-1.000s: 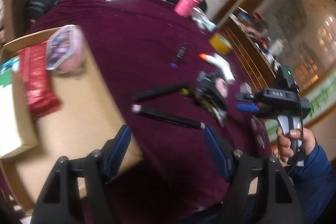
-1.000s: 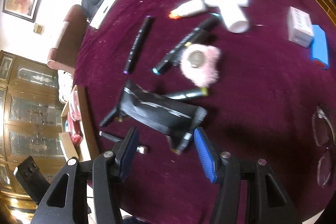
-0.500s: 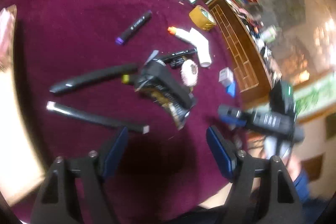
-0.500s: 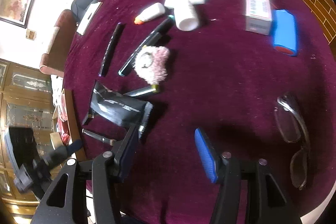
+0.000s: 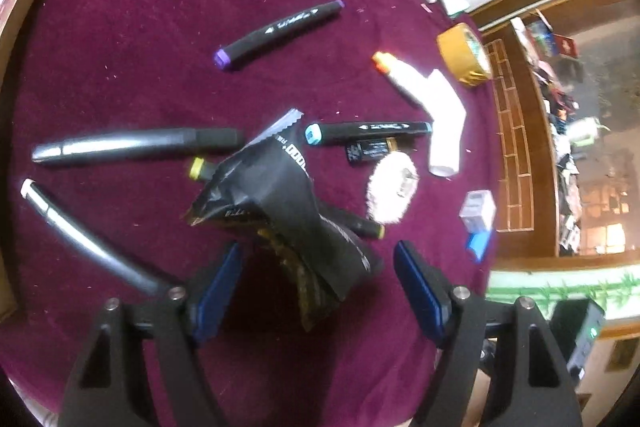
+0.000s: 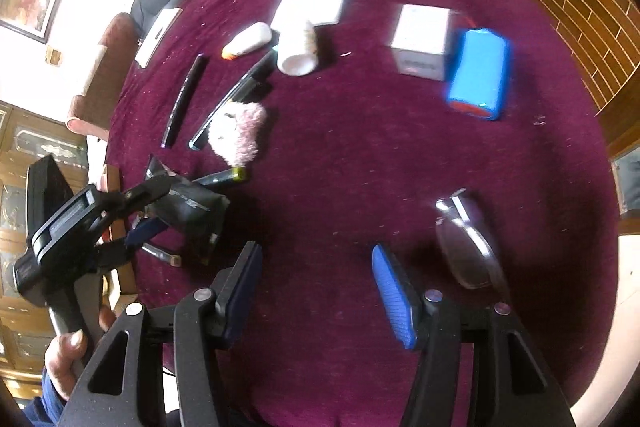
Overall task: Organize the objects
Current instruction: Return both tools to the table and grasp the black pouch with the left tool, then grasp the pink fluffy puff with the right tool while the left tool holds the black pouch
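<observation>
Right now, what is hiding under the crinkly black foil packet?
A black marker with yellow ends lies under the crinkly black foil packet: one yellow tip pokes out on one side, the other on the opposite side. Its middle is covered, and anything else beneath stays hidden.

On the table (image 5: 120, 7): six markers (image 5: 280, 29), one black packet (image 5: 288, 211), one tape roll (image 5: 460, 57), one glue bottle (image 5: 400, 77), one pair of glasses (image 6: 468, 239).

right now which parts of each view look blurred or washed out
Left wrist view: white tube is blown out by glare, and the edges smear. Right wrist view: blue battery pack and glasses are motion-blurred, and the window at upper left is overexposed.
</observation>
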A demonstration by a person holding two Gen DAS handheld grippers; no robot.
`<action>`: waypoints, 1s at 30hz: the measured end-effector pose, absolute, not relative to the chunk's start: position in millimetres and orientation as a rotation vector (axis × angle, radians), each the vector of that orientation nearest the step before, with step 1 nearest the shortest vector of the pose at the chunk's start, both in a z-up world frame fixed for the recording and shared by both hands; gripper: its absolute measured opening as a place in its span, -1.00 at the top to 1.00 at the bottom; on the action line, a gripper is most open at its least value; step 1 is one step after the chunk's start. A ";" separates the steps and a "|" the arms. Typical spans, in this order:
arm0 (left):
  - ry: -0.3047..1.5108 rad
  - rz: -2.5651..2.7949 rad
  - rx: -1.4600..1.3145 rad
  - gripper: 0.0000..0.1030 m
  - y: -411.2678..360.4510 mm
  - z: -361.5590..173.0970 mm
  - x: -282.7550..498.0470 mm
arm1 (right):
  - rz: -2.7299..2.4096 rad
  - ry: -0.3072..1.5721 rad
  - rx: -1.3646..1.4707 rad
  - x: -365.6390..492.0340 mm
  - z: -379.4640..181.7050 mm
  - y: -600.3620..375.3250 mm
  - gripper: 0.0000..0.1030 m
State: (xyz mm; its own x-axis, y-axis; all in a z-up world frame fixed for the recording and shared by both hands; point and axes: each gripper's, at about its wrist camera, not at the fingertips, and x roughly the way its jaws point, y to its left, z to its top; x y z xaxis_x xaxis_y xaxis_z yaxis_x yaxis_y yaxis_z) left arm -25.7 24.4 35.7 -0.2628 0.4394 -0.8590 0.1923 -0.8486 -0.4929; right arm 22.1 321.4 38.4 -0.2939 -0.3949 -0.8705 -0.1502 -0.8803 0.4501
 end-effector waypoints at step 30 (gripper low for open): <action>-0.285 2.382 -1.676 0.14 12.9 20.2 2.2 | -2.231 -0.600 1.865 -107.1 26.4 240.2 -0.33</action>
State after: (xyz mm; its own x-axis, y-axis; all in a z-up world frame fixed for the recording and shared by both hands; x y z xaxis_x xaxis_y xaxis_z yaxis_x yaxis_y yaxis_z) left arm 2.2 12.9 20.2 -0.3286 0.2835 -0.9009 -0.0633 -0.9584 -0.2785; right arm -107.1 240.2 26.4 -0.2018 -0.3810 -0.9023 -0.1232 -0.9041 0.4093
